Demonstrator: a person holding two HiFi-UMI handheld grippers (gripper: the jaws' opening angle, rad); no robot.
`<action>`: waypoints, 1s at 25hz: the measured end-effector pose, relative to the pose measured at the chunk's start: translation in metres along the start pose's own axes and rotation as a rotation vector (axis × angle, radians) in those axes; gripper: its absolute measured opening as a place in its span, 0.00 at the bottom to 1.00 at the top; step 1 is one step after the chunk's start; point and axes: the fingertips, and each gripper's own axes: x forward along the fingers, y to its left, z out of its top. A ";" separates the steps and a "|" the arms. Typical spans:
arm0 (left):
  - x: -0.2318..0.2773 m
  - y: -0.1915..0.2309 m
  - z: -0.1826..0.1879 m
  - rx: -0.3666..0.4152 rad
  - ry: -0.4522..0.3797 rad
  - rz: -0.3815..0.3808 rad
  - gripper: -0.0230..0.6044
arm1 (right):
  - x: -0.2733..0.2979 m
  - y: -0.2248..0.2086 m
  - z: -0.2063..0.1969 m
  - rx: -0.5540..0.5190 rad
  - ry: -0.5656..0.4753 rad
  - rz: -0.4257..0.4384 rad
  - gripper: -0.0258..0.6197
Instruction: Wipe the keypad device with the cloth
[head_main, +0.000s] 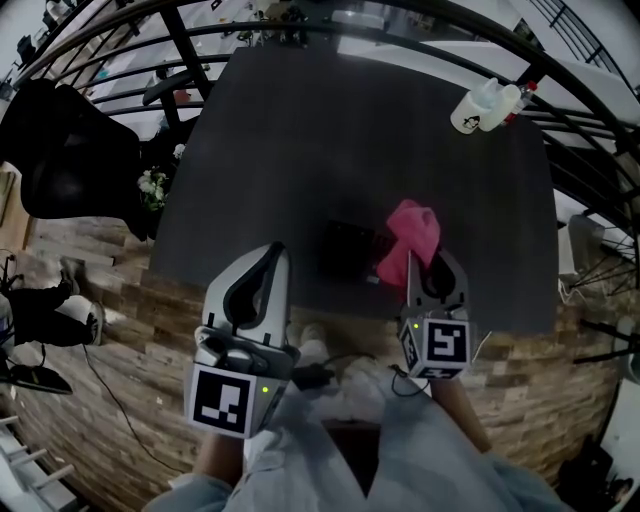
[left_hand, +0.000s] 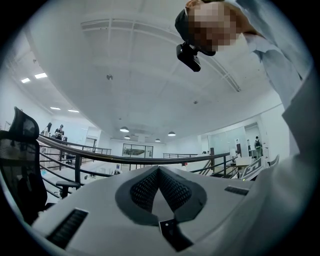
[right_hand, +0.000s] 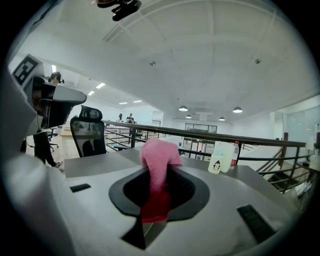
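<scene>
Dark grey matte table (head_main: 300, 130): flat, smooth top.
Left gripper (head_main: 272, 250): jaws pressed together, nothing between them.
Right gripper (head_main: 425, 262): clamped on the cloth's lower end.
Flat black rectangular keypad device (head_main: 350, 250): near the table's front edge, between the grippers.
Soft pink fuzzy cloth (head_main: 412, 235): bunched and floppy, just right of the device.
Risk: the device is unheld, so a wipe may shove it towards the edge; hard jaw tips might scrape the keys.

Soft pink fabric in the cloth (head_main: 412, 235); matt dark grey across the bench (head_main: 300, 130); dull black plastic for the keypad device (head_main: 350, 250); translucent plastic in the bottles (head_main: 485, 105); wood-grain planks on the floor (head_main: 120, 310).
</scene>
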 end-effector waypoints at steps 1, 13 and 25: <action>0.000 0.002 0.000 -0.001 0.000 0.000 0.04 | 0.004 0.002 -0.002 -0.004 0.004 -0.004 0.15; -0.005 0.031 -0.003 -0.017 0.011 0.035 0.04 | 0.048 0.046 -0.023 -0.071 0.052 0.078 0.15; -0.008 0.041 -0.012 -0.036 0.043 0.056 0.04 | 0.073 0.093 -0.044 -0.054 0.101 0.180 0.15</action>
